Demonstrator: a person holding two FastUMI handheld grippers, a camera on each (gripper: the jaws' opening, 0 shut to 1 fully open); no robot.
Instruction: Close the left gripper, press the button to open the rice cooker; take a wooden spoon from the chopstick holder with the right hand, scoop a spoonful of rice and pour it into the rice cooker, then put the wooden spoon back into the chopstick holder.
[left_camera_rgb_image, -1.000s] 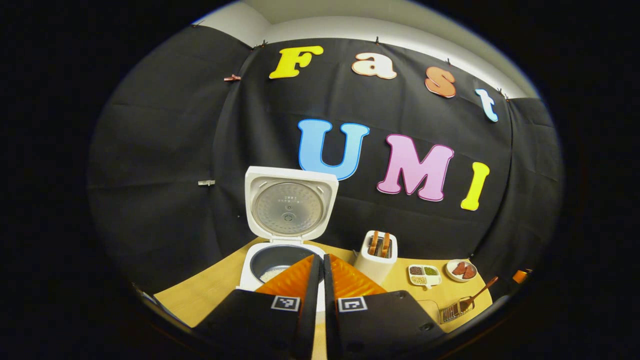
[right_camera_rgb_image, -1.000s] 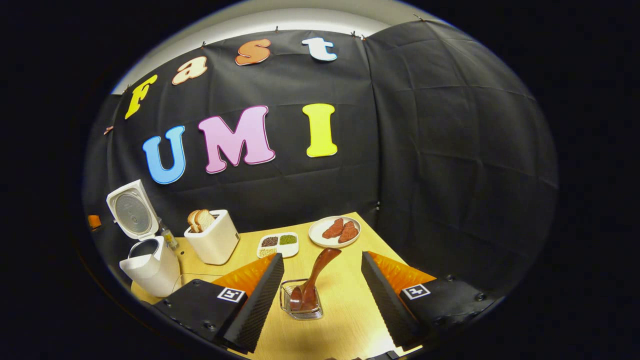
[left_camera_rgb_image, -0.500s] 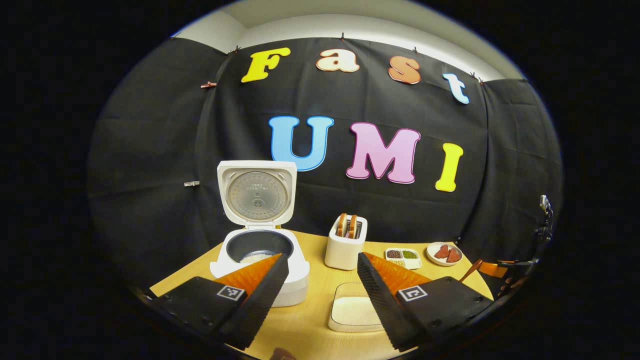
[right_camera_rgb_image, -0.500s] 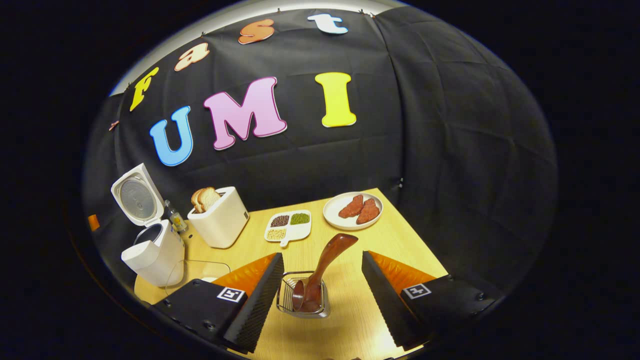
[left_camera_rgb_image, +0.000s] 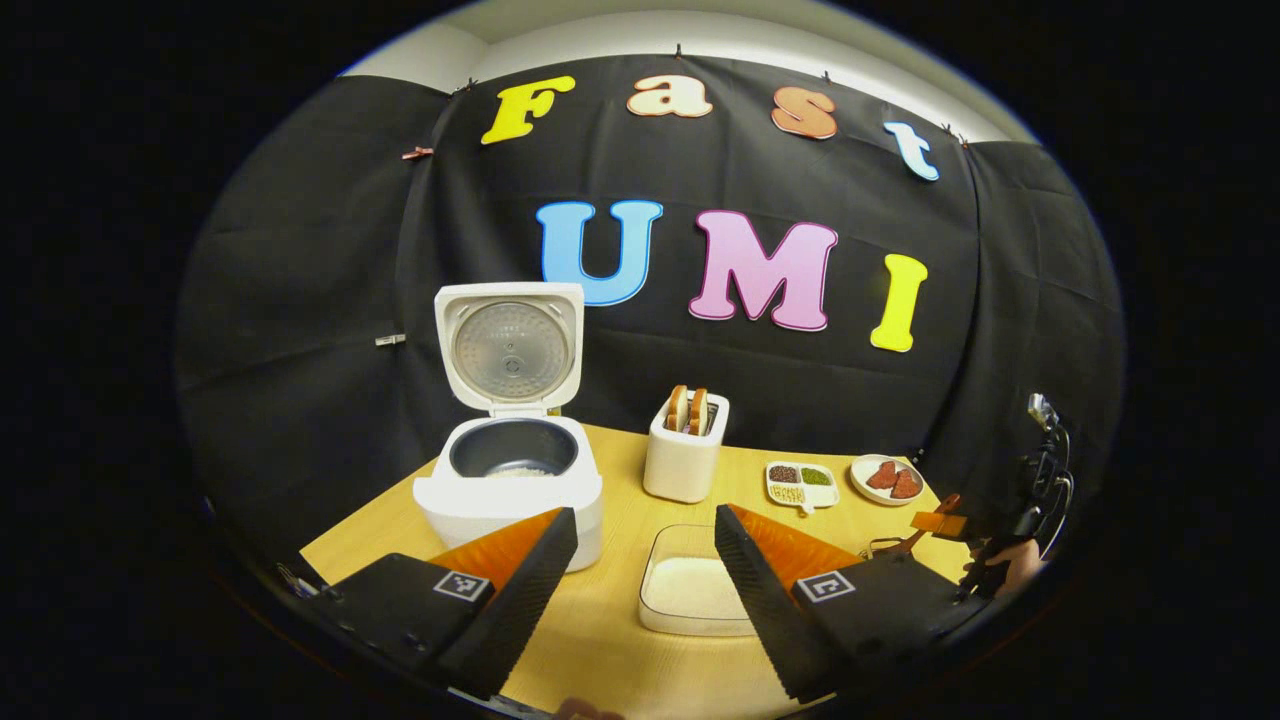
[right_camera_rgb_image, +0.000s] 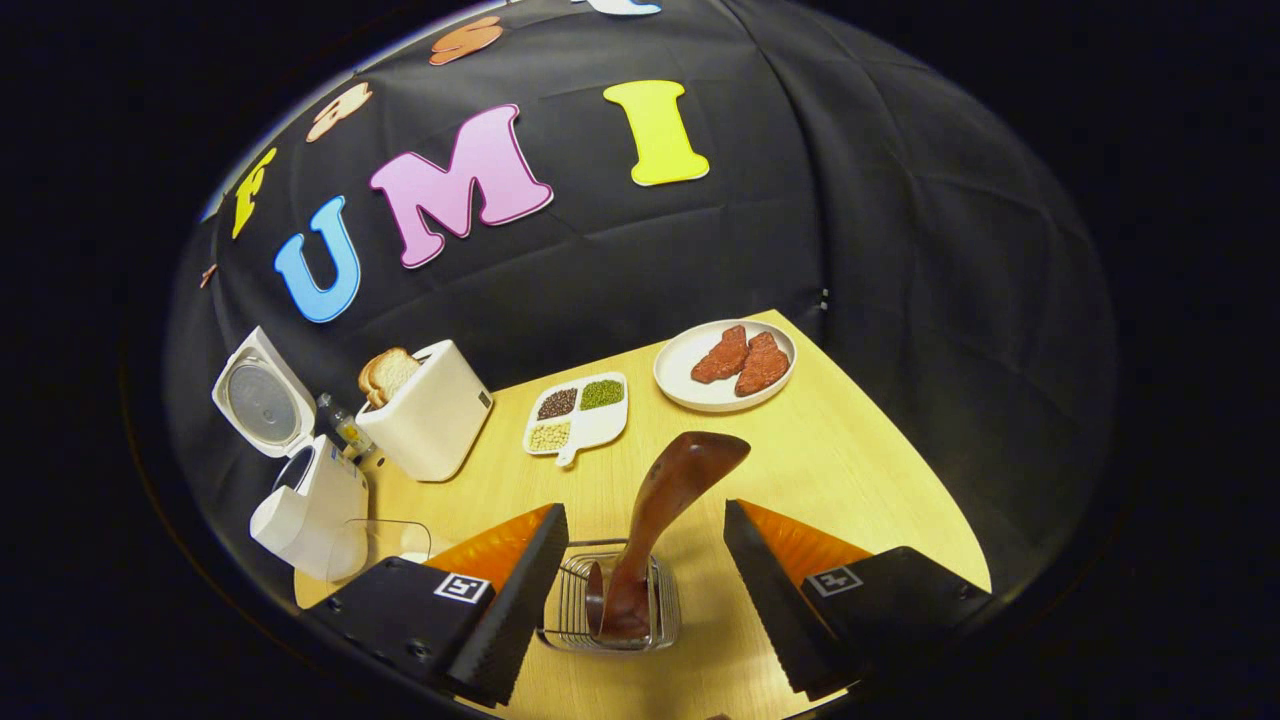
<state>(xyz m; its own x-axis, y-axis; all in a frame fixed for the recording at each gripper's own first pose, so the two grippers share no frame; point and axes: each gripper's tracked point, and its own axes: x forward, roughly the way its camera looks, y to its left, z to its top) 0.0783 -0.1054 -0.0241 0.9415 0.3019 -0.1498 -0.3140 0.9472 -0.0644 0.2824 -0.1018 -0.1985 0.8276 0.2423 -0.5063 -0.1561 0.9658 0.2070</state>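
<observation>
The white rice cooker (left_camera_rgb_image: 508, 480) stands with its lid (left_camera_rgb_image: 510, 345) up, a little rice in its dark pot; in the right gripper view the rice cooker (right_camera_rgb_image: 310, 500) is at far left. A clear tray of rice (left_camera_rgb_image: 692, 592) lies beside it. My left gripper (left_camera_rgb_image: 645, 565) is open, hanging back from the cooker and over the tray's near side. The wooden spoon (right_camera_rgb_image: 660, 515) stands in the wire chopstick holder (right_camera_rgb_image: 612, 612), its handle leaning up and right. My right gripper (right_camera_rgb_image: 645, 575) is open with its fingers either side of the holder, touching nothing. That right gripper (left_camera_rgb_image: 985, 545) appears at the far right of the left gripper view.
A white toaster (left_camera_rgb_image: 685, 450) with two bread slices stands mid-table. Behind it are a divided dish of beans (right_camera_rgb_image: 578, 418) and a plate with two reddish pieces (right_camera_rgb_image: 725, 352). The wooden table (right_camera_rgb_image: 860, 470) ends close to the black wall at the back and right.
My left gripper opened and drew back from the cooker, bringing the rice tray into view. My right gripper came lower and closer over the chopstick holder, staying open.
</observation>
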